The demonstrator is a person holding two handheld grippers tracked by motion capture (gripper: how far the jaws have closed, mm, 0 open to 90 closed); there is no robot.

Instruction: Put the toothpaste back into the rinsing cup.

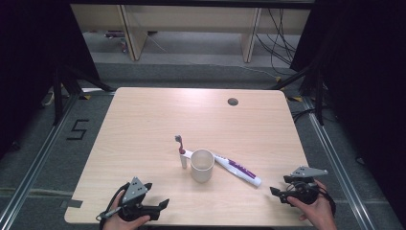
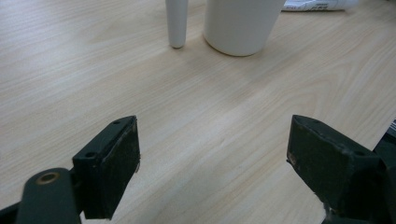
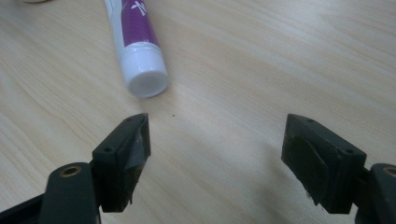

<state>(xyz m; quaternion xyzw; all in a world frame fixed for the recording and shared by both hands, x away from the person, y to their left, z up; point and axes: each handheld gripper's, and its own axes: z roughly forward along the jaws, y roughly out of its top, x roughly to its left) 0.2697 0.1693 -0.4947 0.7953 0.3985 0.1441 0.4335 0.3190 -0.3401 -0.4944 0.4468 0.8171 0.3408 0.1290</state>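
Note:
A white cup point(image 1: 202, 165) stands upright near the middle of the wooden table point(image 1: 143, 120). To its left lies a toothbrush point(image 1: 181, 149) with a white handle and a red and grey head end. To its right lies a white and purple toothpaste tube point(image 1: 239, 169), cap toward the front right. My left gripper point(image 1: 163, 205) rests at the front left, open and empty, facing the cup point(image 2: 240, 25) and the toothbrush handle point(image 2: 177, 23). At the front right my right gripper point(image 1: 276, 191) is open with nothing in it, and the tube's cap point(image 3: 144, 74) lies just ahead of its left jaw.
A round cable hole point(image 1: 233, 101) sits in the table's far right part. Beyond the far edge are wooden table legs and cables on the grey floor. A "5" is marked on the floor at the left.

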